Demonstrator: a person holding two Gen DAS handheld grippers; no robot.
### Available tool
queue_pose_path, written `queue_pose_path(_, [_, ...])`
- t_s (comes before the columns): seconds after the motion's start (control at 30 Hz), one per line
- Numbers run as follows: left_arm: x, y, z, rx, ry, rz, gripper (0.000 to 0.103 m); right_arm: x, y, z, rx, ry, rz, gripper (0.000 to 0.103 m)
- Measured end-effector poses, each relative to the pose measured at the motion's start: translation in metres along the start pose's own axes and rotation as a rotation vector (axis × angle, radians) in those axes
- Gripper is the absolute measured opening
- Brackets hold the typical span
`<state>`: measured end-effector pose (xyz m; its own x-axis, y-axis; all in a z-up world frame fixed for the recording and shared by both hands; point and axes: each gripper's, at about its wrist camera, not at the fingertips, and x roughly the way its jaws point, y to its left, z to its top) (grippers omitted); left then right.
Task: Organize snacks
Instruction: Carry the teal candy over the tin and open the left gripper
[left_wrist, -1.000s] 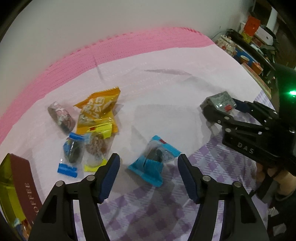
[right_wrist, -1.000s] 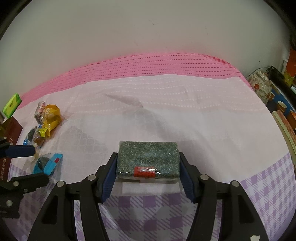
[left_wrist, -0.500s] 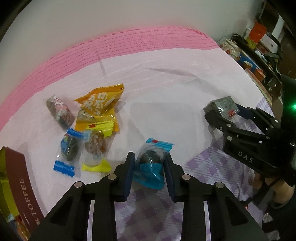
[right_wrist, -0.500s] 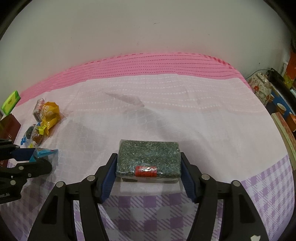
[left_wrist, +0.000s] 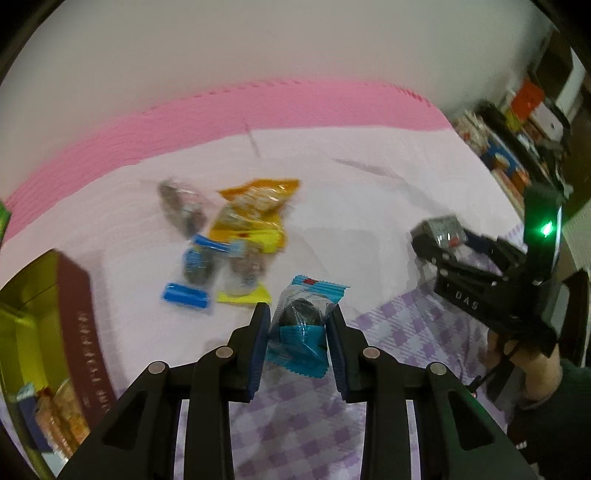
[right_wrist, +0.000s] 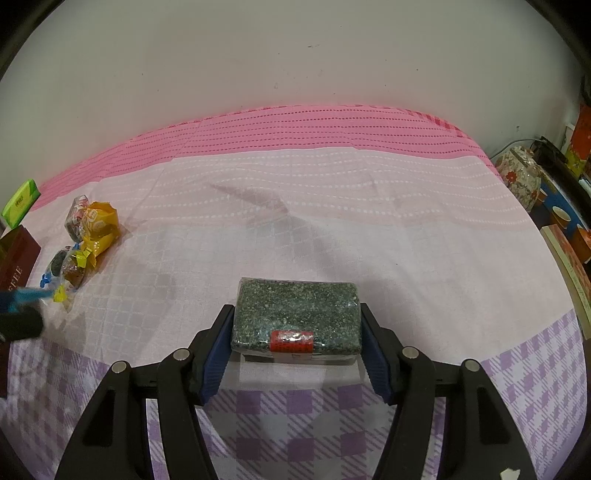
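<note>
My left gripper is shut on a blue-wrapped dark round snack, held just above the purple-check cloth. My right gripper is shut on a clear pack of dark green flakes with a red label; it also shows at the right of the left wrist view. To the left lies a pile of snacks: an orange pack, a blue candy, a yellow-edged candy and a dark wrapped roll. A maroon toffee tin with a yellow-green inside stands at the far left, with snacks in it.
A small green packet lies by the pink strip at the back left. A flowered jar, cups and books crowd the right edge. A wall runs behind the bed. A person's hand holds the right gripper.
My left gripper closed on the blue-wrapped snack, then rose and shifted left with it, bringing more of the tin into view. The right gripper kept still with its pack.
</note>
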<state>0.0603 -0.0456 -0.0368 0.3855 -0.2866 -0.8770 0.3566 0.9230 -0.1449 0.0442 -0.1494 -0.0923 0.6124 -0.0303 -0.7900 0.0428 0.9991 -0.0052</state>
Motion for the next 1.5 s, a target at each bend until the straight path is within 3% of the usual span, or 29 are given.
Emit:
queue_pose_path(0.17, [-0.031,0.031,0.002,-0.050,-0.060,0.075,0.032,0.000,-0.001,0.000,0.000,0.000,0.000,0.061])
queue_pose_path(0.37, [-0.053,0.101,0.004,-0.149,-0.095,0.218,0.032,0.000,0.000,0.000,-0.002,0.000,-0.002,0.061])
queue_pose_path(0.53, [-0.050,0.165,-0.002,-0.245,-0.069,0.331,0.032,0.000,0.003,0.001,-0.003,0.000,-0.006,0.061])
queue_pose_path(0.73, [-0.035,0.215,-0.014,-0.326,-0.005,0.385,0.032,0.000,0.002,0.002,-0.005,0.000,-0.008,0.060])
queue_pose_path(0.93, [-0.018,0.241,-0.027,-0.372,0.048,0.395,0.032,-0.001,-0.001,0.003,-0.003,0.001,-0.009,0.060])
queue_pose_path(1.5, [-0.013,0.247,-0.035,-0.382,0.071,0.416,0.033,0.002,-0.003,0.007,0.009,0.023,-0.028,0.058])
